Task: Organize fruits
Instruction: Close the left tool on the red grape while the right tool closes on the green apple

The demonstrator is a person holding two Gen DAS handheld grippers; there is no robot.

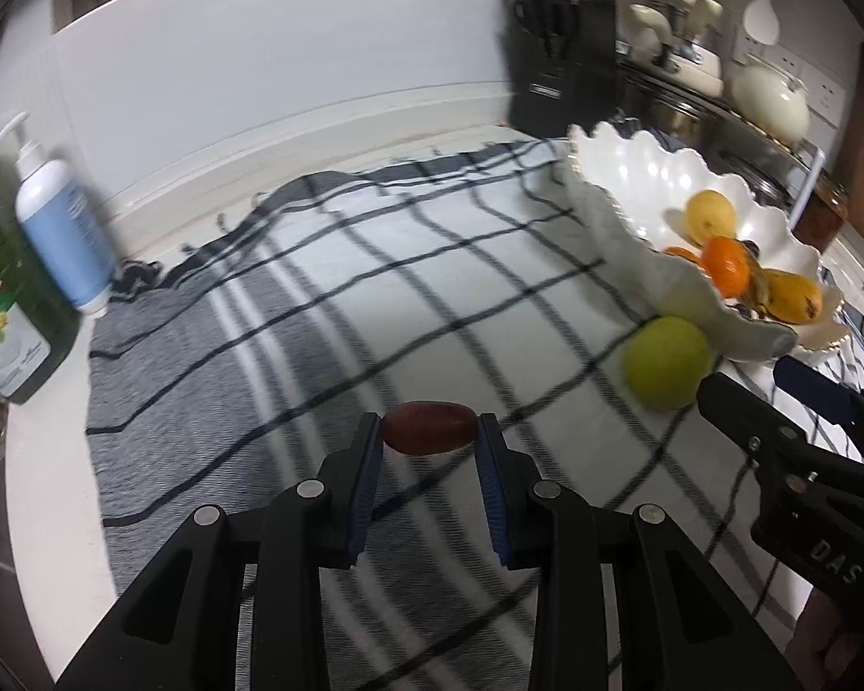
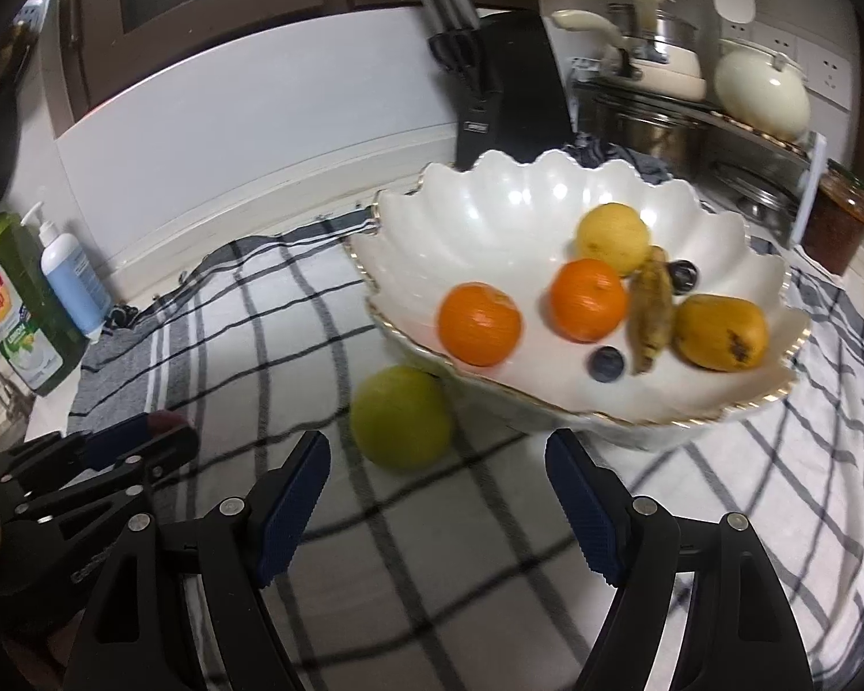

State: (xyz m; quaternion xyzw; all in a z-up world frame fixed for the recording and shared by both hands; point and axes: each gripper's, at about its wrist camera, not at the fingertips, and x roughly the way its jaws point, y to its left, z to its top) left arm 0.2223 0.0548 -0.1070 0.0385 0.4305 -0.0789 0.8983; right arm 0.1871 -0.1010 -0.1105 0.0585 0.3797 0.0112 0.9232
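**Tool carrying a grape toward the bowl, second tool open at the green fruit**

Tool on the left [image 1: 430, 423] is seen clamped on a small dark red grape [image 1: 429, 428], which is pinched lengthwise between the two blue pads and held clear above the checked cloth [image 1: 317, 299]. The step in hand is judged to be the carrying of this grape to the white scalloped bowl [image 2: 524, 196], where most of the fruit is already gathered. For the next move, the grape would need to be brought over the near rim of the bowl and let go low, since a smooth oval grape is likely to roll or slip from so light a pinch.

Just before the bowl's near-left rim, a round green fruit [image 2: 400, 417] lies on the cloth, touching or almost touching the bowl's underside; it is not yet put away. The right tool [image 2: 438, 449] is held wide open and empty, close to this fruit and slightly to its right. A grasp would call for the jaws to be centred on the fruit before closing.

Inside the bowl, two oranges [image 2: 479, 322] are seen toward the left and middle, a yellow round fruit [image 2: 613, 237] behind them, a browned small banana [image 2: 651, 311] with two dark berries beside it, and a yellow-brown fruit [image 2: 720, 331] at the right. The bowl stands on the cloth on the counter.
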